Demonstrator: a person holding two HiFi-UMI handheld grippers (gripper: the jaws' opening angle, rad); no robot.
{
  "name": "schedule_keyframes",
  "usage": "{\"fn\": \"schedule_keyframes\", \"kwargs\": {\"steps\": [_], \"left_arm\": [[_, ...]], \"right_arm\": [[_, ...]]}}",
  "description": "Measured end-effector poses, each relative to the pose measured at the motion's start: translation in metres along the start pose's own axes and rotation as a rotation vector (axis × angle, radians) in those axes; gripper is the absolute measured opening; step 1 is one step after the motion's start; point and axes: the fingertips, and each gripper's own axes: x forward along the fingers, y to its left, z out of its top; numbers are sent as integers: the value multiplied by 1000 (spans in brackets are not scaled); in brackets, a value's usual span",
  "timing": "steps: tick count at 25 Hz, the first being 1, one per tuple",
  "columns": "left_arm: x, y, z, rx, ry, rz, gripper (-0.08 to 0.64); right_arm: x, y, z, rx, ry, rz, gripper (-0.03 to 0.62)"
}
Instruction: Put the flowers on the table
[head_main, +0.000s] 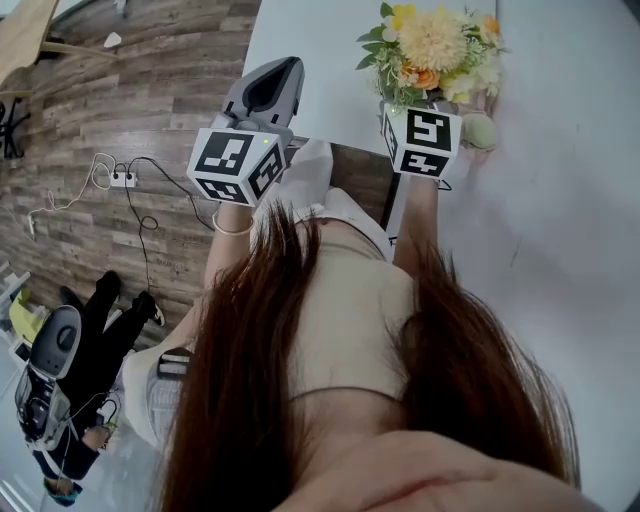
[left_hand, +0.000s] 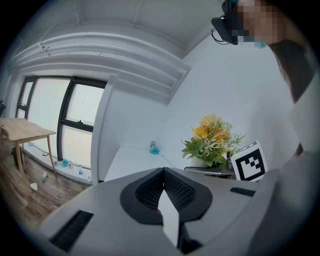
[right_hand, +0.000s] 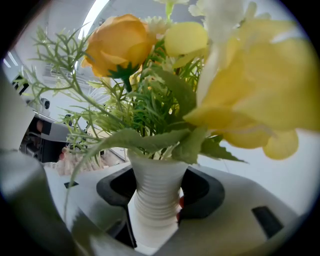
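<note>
Two grippers are showing in the head view below the person's long hair, the left gripper (head_main: 284, 70) hanging over the edge of the white worktop (head_main: 560, 200) with the wood plank floor (head_main: 120, 90) to its side, and the right gripper (head_main: 432, 100) sitting further in over the worktop. The right gripper's own view is showing its fingers (right_hand: 205, 192) clamping the ribbed white vase (right_hand: 155, 200) from both sides at its narrow waist, and the flowers (right_hand: 120, 45) are rising out of that vase, an orange rose and pale yellow blooms among green fronds filling most of the picture. From the head view the flowers (head_main: 435, 50) are standing upright above the worktop; whether the vase base is touching the surface cannot be told. In the left gripper view the left gripper (left_hand: 164, 172) is holding its dark ribbed fingers (left_hand: 185, 192) pressed together with nothing between them, and it is looking across at the flowers (left_hand: 212, 140) and the marker cube (left_hand: 248, 162) just beside them. Each marker cube (head_main: 240, 160) is carrying black-and-white square patterns, not letters. White cables (head_main: 95, 185) are trailing over the floor, and a window (left_hand: 65, 125) and a wooden table (left_hand: 25, 132) are showing far off
</note>
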Motion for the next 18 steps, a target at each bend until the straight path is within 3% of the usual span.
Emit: {"fn": "schedule_keyframes", "kwargs": {"steps": [18], "left_arm": [[24, 8, -16, -13, 73, 0, 5]], "right_arm": [[46, -16, -31, 25, 43, -2, 262]]}}
